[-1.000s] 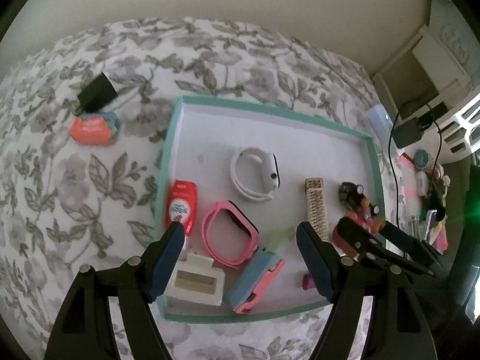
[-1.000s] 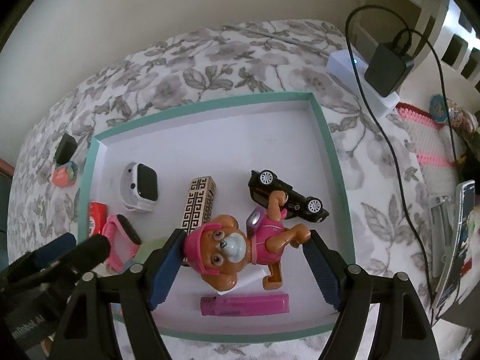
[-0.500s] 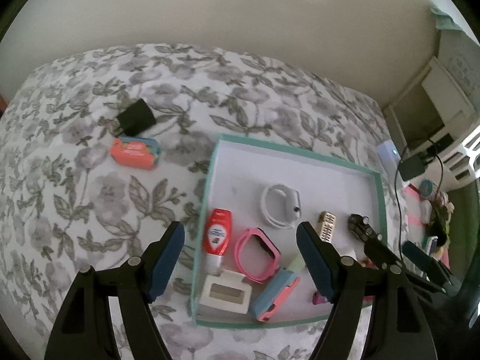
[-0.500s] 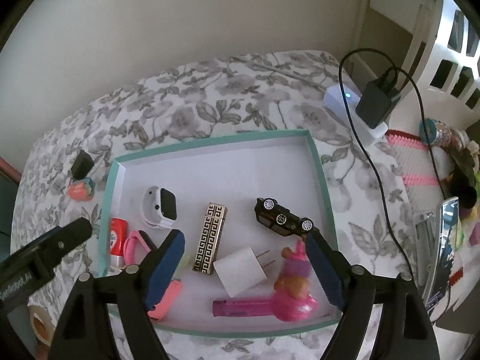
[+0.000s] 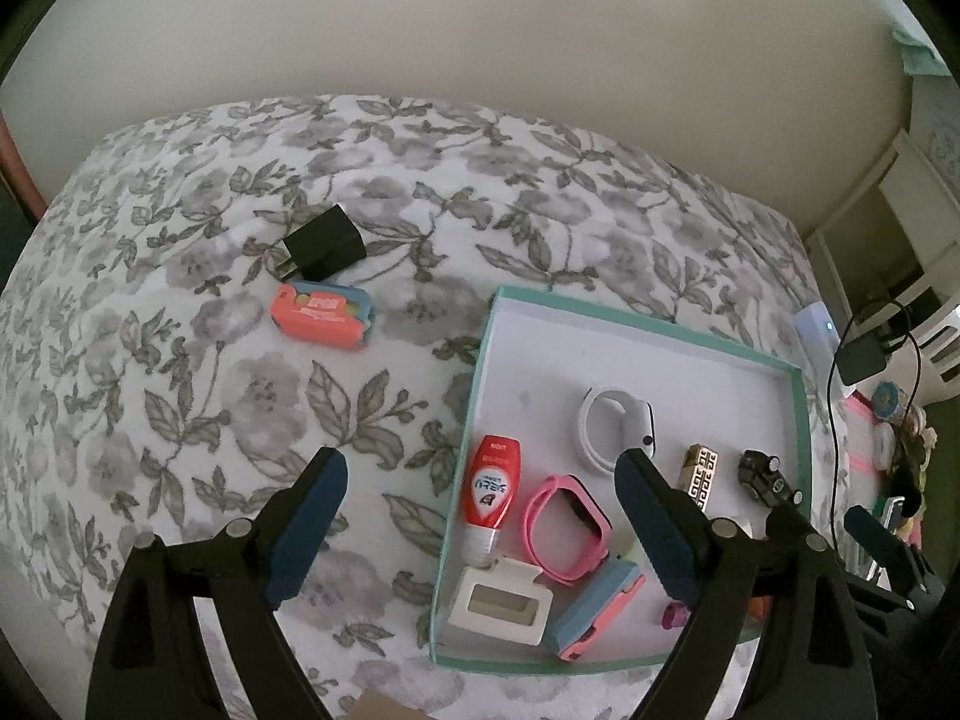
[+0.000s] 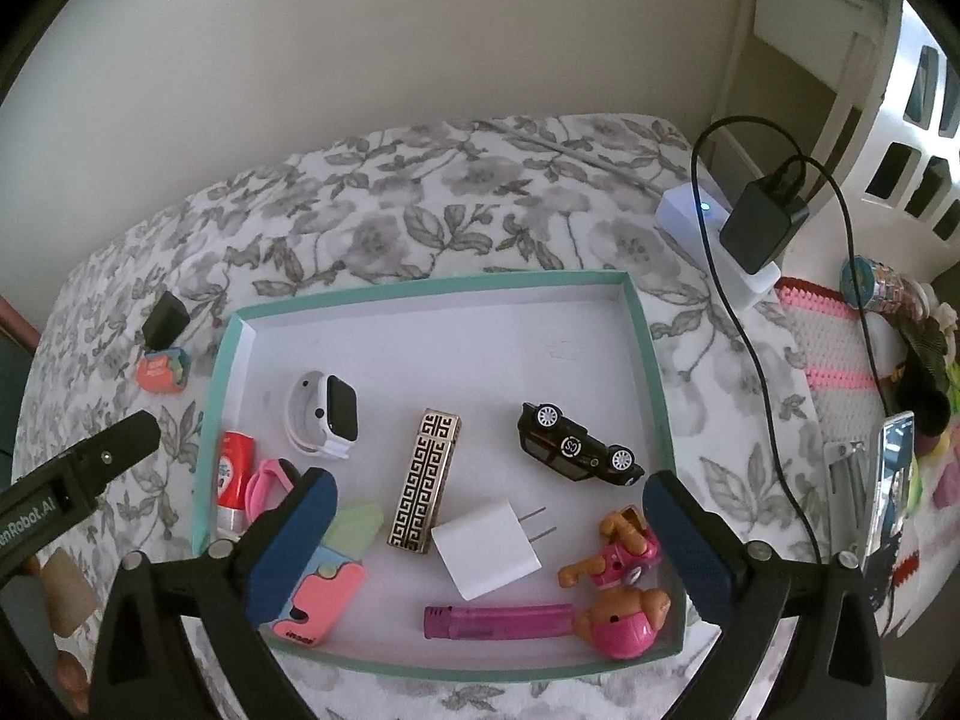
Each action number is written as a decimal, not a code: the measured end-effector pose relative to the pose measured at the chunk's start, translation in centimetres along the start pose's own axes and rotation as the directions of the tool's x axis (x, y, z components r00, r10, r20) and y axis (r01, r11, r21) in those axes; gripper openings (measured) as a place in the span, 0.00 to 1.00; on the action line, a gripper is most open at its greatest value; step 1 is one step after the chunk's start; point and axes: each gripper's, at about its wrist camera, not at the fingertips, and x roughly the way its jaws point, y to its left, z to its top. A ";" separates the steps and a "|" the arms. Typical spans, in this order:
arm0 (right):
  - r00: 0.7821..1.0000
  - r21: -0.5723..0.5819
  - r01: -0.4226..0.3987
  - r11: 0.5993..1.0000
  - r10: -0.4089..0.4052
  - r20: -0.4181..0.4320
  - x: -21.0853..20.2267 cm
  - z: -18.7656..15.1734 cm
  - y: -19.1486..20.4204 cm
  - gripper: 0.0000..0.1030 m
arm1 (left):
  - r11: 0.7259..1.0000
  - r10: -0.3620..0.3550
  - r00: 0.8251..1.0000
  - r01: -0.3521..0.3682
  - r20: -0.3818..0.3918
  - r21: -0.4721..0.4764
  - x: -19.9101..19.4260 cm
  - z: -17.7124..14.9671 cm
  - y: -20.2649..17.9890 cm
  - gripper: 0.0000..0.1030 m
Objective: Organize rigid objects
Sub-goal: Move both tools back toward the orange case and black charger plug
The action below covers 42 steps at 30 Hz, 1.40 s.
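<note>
My left gripper [image 5: 480, 516] was opening, empty | orange case [image 5: 323, 315] lay far-left of it, long axis left-right | right gripper [image 6: 489, 531] opening, empty, farther off over the tray [image 6: 651, 354]

Toy car [image 6: 577, 445] in tray [image 6: 654, 354] — adapter [image 5: 324, 243] behind eraser [image 5: 323, 315], left, outside

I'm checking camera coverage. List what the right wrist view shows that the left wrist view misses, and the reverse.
Only the right wrist view shows the white plug, the whole pink tube and the pup figure, all clearly in the tray.

Only the left wrist view shows the white holder in the tray's near corner.

Both show the teal tray, the toy car, and the black adapter outside it.
</note>
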 end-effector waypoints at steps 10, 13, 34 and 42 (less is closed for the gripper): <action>1.000 -0.021 -0.009 1.000 0.009 0.006 0.1 -0.1 0.9 1.00 | 1.000 0.005 1.000 -0.005 0.008 -0.024 -0.3 0.4 1.3 0.89; 1.000 -0.036 -0.022 0.999 0.022 0.019 -0.1 -0.3 2.0 1.00 | 0.999 0.023 1.000 -0.022 0.022 -0.047 -0.7 0.8 2.8 0.89; 0.965 -0.174 -0.242 0.955 0.256 0.061 0.1 0.1 14.1 1.00 | 0.926 0.124 0.990 -0.094 0.059 -0.366 -3.2 1.9 20.0 0.89; 0.961 -0.214 -0.255 0.943 0.272 0.054 1.4 0.6 17.7 1.00 | 0.919 0.115 0.992 -0.088 0.049 -0.383 -2.0 3.4 22.2 0.89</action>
